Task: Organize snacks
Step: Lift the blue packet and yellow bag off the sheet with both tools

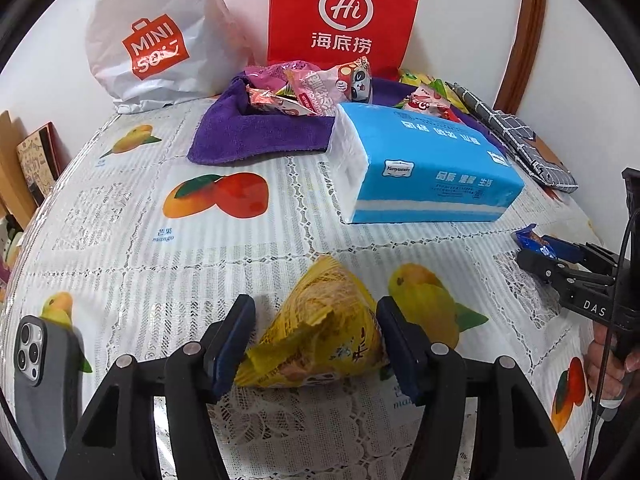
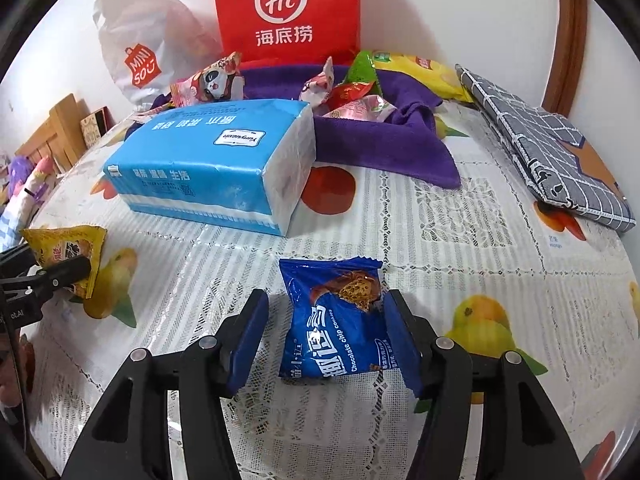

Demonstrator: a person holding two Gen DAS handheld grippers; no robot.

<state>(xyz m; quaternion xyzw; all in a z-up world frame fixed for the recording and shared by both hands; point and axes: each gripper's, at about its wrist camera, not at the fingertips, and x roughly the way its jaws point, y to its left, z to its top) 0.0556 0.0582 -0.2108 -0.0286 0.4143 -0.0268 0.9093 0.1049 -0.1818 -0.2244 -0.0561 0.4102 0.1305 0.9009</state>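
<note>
My left gripper (image 1: 316,320) is open around a yellow snack packet (image 1: 320,340) that lies on the fruit-print tablecloth (image 1: 200,260). My right gripper (image 2: 326,316) is open around a blue chocolate chip cookie packet (image 2: 336,320), with a clear gap on its left side. The yellow packet also shows at the left of the right wrist view (image 2: 68,256), and the blue packet at the right of the left wrist view (image 1: 536,242). Several snack packets (image 1: 312,88) lie on a purple towel (image 1: 256,132) at the back.
A blue tissue pack (image 1: 424,164) lies mid-table in front of the towel. A white Miniso bag (image 1: 156,36) and a red bag (image 1: 344,16) stand against the wall. A grey checked pouch (image 2: 548,148) lies at the right. A phone (image 1: 40,360) lies front left.
</note>
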